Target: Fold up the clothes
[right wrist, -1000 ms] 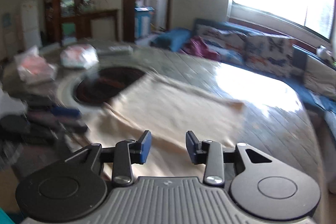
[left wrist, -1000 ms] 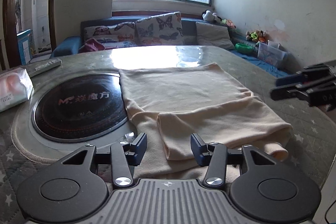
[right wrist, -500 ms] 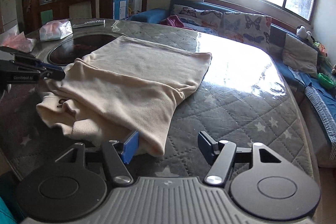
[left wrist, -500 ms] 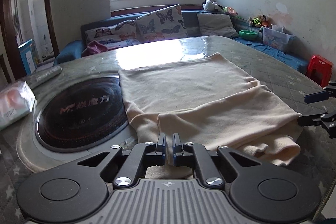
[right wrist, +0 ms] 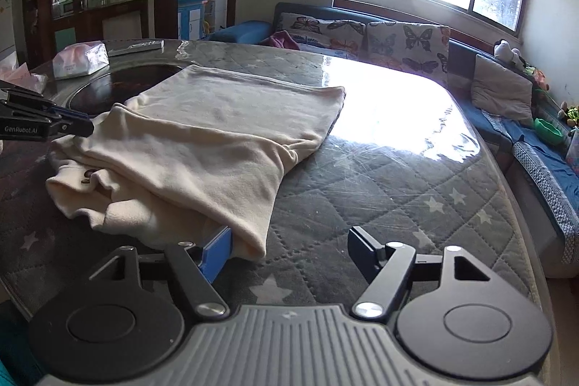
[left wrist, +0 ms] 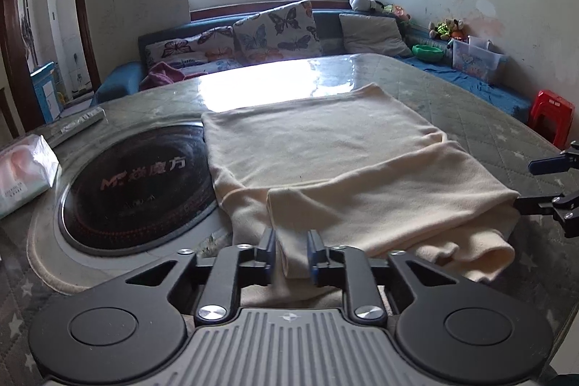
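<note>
A cream garment (left wrist: pixel 325 151) lies partly folded on the quilted, glass-topped table (left wrist: pixel 470 118), with a sleeve layer laid across its near part. My left gripper (left wrist: pixel 291 252) is shut on a thick fold at the garment's near edge, and cloth fills the gap between its blue pads. The right wrist view shows that left gripper (right wrist: pixel 72 127) at the garment's (right wrist: pixel 217 132) far left edge. My right gripper (right wrist: pixel 289 248) is open wide at the garment's near corner, its left finger touching the cloth. In the left wrist view the right gripper (left wrist: pixel 535 185) sits at the garment's right corner.
A round black cooktop (left wrist: pixel 137 183) is set into the table left of the garment. A tissue pack (left wrist: pixel 21 176) and a flat grey bar (left wrist: pixel 79 123) lie beyond it. A sofa with butterfly cushions (left wrist: pixel 271 31) lines the far wall, and a red stool (left wrist: pixel 550 114) stands right of the table.
My left gripper went from open to shut, and now has a fold of the garment between its fingers. My right gripper swung round to the garment's right corner and opened wide.
</note>
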